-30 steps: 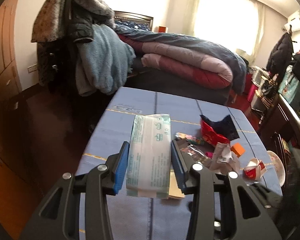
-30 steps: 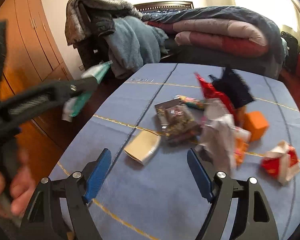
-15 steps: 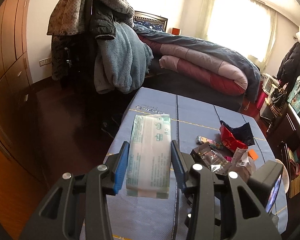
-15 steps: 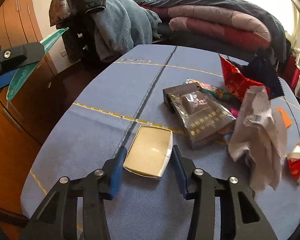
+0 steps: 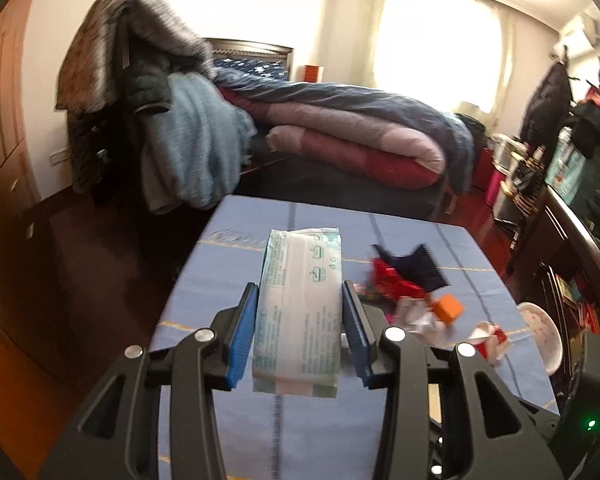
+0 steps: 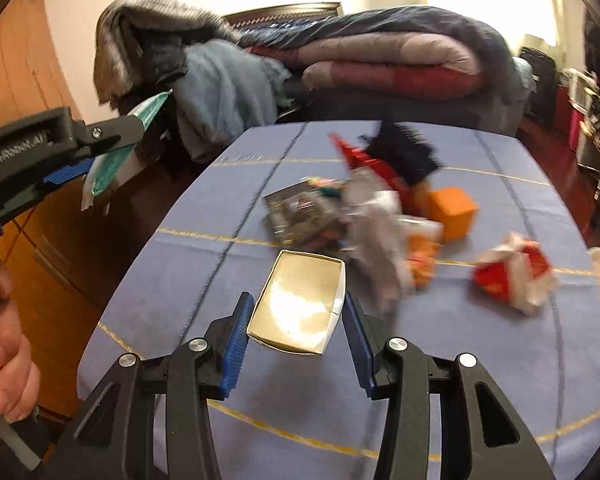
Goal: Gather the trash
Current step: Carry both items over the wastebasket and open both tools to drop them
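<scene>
A bed (image 5: 360, 136) piled with folded quilts fills the back of the room, beside a chair (image 5: 140, 92) draped with coats and a blue blanket. In front stands a table (image 5: 236, 268) under a blue cloth with thin yellow lines.

On the table's right half lies a loose heap of trash: a red and dark snack bag (image 6: 384, 156), a silver foil packet (image 6: 300, 216), crumpled white paper (image 6: 376, 232), an orange box (image 6: 452, 212) and, a little apart to the right, a crushed red and white paper cup (image 6: 512, 276).

The left gripper (image 5: 298, 336) is raised above the table's near left part; its blue-padded jaws are closed on a green and white plastic wrapper (image 5: 300, 312), held flat between them. The right gripper (image 6: 296, 340) sits low near the table's front edge, its jaws narrowed around a small open cardboard tray (image 6: 300, 304), pads touching or just beside its two sides. The tray lies just in front of the heap.
</scene>
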Demonstrator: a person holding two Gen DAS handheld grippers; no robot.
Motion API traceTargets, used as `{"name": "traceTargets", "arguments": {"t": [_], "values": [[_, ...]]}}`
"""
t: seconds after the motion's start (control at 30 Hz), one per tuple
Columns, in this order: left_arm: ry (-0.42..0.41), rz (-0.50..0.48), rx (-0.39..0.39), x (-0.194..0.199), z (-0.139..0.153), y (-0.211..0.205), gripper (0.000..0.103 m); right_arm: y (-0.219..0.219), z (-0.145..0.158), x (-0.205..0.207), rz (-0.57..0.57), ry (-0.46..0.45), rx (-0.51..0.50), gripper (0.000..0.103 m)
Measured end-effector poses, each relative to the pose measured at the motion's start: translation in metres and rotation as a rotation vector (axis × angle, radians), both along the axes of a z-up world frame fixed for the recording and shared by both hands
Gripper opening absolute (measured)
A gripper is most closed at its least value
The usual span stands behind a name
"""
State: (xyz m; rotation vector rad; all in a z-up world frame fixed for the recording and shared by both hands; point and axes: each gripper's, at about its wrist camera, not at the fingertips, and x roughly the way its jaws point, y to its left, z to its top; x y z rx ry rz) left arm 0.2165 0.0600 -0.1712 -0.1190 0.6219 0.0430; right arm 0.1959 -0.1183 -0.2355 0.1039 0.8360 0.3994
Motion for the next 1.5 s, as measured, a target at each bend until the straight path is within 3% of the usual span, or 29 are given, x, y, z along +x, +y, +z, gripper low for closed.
{"name": "traceTargets", "arguments": {"t": [0.63, 1.2, 1.5], "values": [[0.005, -0.374, 0.081, 0.042, -0.009, -0.197, 0.042, -0.185, -0.009, -0.006, -0.352, 0.004, 0.087, 0.046], [0.044, -0.589, 0.088, 0.078, -0.031, -0.301, 0.042, -0.278, -0.02, -0.001, -0.541, -0.008, 0.073, 0.046], [0.107, -0.787, 0.075, 0.1, -0.055, -0.399, 0.042, -0.36, -0.045, 0.01, -0.692, 0.039, 0.074, 0.046]]}}
